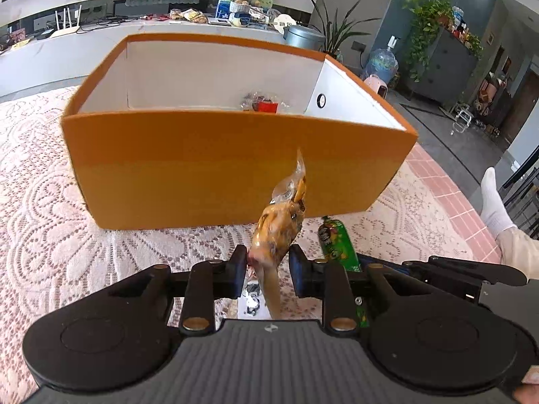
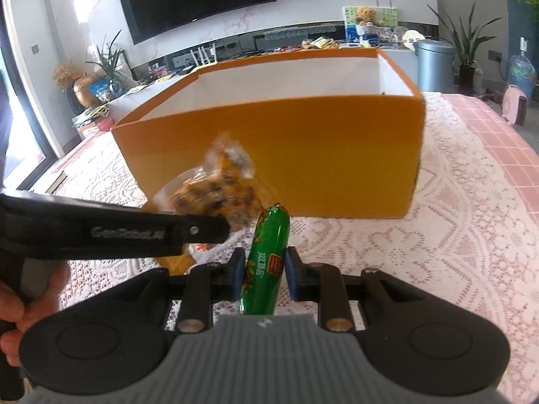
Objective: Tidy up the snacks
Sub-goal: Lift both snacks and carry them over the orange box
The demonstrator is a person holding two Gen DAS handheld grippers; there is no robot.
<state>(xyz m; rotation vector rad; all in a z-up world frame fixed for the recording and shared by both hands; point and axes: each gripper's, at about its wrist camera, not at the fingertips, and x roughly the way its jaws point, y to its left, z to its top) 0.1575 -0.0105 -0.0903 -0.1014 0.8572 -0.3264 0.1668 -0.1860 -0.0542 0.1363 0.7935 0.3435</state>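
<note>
An open orange box [image 1: 235,165] with white inner walls stands on the lace tablecloth just ahead of both grippers; a small red-and-clear snack pack [image 1: 264,103] lies inside at the back. My left gripper [image 1: 267,267] is shut on a clear bag of yellow-brown snack [image 1: 278,227], held up in front of the box's near wall. My right gripper [image 2: 262,277] is shut on a green sausage stick [image 2: 266,256] pointing up toward the orange box [image 2: 303,155]. The snack bag [image 2: 215,198] and the left gripper's arm [image 2: 134,232] show at the left of the right wrist view.
A pink lace tablecloth [image 1: 67,235] covers the table. Behind it runs a grey TV counter [image 1: 101,43] with clutter, a metal bin [image 2: 433,64] and plants. A person's white sock [image 1: 493,202] shows at the right, a hand [image 2: 20,306] at the left.
</note>
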